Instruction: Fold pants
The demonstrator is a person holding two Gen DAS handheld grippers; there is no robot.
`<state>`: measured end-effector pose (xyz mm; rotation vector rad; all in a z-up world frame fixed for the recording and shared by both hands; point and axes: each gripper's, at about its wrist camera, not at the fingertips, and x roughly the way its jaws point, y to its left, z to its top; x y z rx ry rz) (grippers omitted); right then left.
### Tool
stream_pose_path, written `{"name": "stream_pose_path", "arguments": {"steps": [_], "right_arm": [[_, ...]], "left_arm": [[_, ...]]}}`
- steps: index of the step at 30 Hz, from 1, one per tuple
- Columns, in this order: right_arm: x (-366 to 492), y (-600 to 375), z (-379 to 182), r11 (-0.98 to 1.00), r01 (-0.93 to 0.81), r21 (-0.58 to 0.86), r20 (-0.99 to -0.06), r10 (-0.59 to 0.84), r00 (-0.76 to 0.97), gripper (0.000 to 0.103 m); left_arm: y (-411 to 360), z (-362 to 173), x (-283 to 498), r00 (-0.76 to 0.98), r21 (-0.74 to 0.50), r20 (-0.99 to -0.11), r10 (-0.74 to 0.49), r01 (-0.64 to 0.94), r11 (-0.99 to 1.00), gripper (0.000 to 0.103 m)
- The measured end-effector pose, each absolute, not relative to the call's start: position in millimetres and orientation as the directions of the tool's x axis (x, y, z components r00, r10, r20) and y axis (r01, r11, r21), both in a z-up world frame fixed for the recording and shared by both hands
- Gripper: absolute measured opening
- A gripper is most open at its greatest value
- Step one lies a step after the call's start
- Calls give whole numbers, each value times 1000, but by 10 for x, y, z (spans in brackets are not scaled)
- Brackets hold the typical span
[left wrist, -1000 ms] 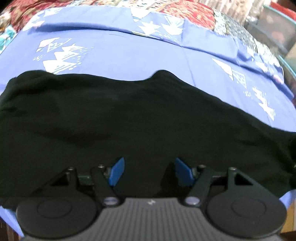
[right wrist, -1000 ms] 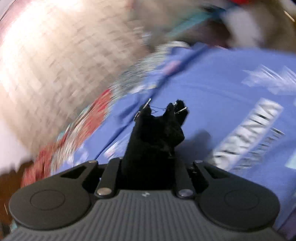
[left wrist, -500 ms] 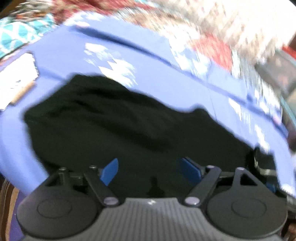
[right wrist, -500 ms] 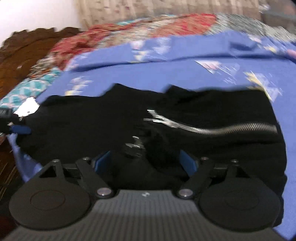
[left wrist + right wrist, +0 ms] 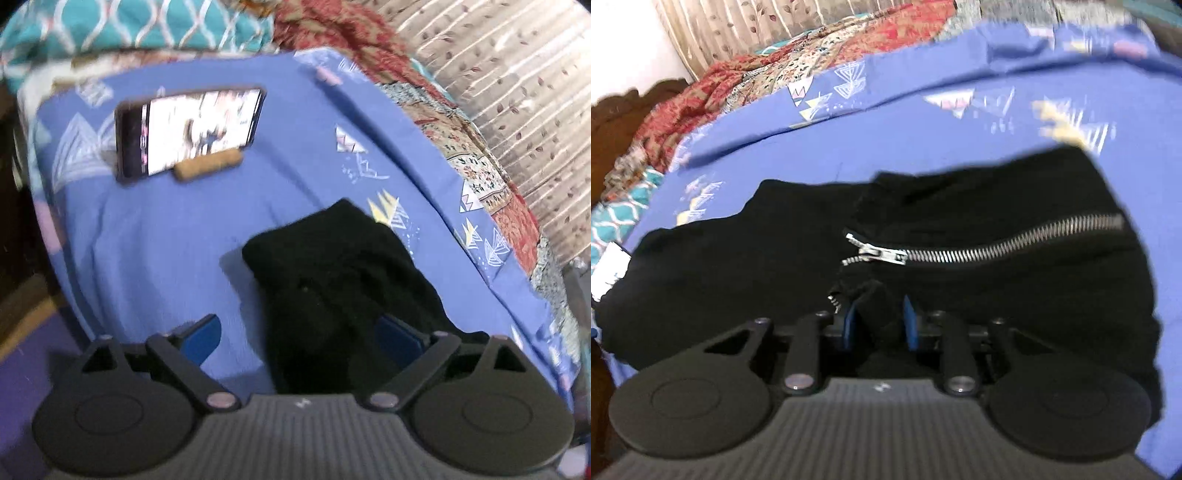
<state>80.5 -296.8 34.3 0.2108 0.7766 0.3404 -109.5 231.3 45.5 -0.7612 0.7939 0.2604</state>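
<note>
On the blue bedsheet with white triangle prints (image 5: pixel 894 122), the black soft-fabric pants (image 5: pixel 746 251) lie spread across the near part of the bed, partly doubled over, with a silver metal zipper (image 5: pixel 990 243) running along the top layer. The right gripper (image 5: pixel 879 323) has its blue pads drawn close on a bunched bit of black cloth just below the zipper pull. The left gripper (image 5: pixel 295 334) is spread wide, and a fold of the same pants (image 5: pixel 332 280) sits between its fingers without being pinched.

The step in hand looks like taking hold of one end for the next fold. To do it well, the left gripper should probably close on both layers near the edge, not on a single ply, and both grips should lift together so the cloth does not skew. Keeping the zipper flat would help the fold sit evenly.

A black smartphone with a lit screen (image 5: pixel 188 133), propped on a small cork stand (image 5: pixel 208 164), stands well apart at the far end of the sheet.
</note>
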Motion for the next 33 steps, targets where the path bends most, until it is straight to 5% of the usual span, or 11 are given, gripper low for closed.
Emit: {"name": "stream_pose_path", "arguments": {"steps": [5, 13, 15, 16, 19, 20, 26, 33], "right_arm": [[691, -2808, 639, 869, -301, 393, -533, 482, 695, 34], [1258, -1643, 356, 678, -334, 655, -583, 734, 348, 20], [1342, -1309, 265, 661, -305, 685, -601, 750, 276, 15], [1418, -1132, 207, 647, -278, 710, -605, 763, 228, 15], [1553, -684, 10, 653, -210, 728, -649, 755, 97, 8], [1574, -595, -7, 659, -200, 725, -655, 750, 96, 0], [1622, -438, 25, 638, -175, 750, -633, 769, 88, 1], [1483, -1609, -2, 542, -15, 840, -517, 810, 278, 20]], "left_arm": [[2359, 253, -937, 683, -547, -719, -126, -445, 709, 103], [2429, 121, -591, 733, -566, -669, -123, -395, 723, 101], [2410, 100, -533, 733, -540, -674, -92, -404, 739, 76], [2398, 102, -519, 730, -519, -680, -68, -414, 748, 55], [2401, 112, -554, 751, -562, -650, -114, -375, 737, 32], [2376, 132, -572, 759, -575, -638, -131, -356, 736, 30], [1659, 540, -612, 817, -479, -530, -228, -66, 875, 27], [621, 659, -703, 760, -230, -532, -373, 295, 928, 33]]}}
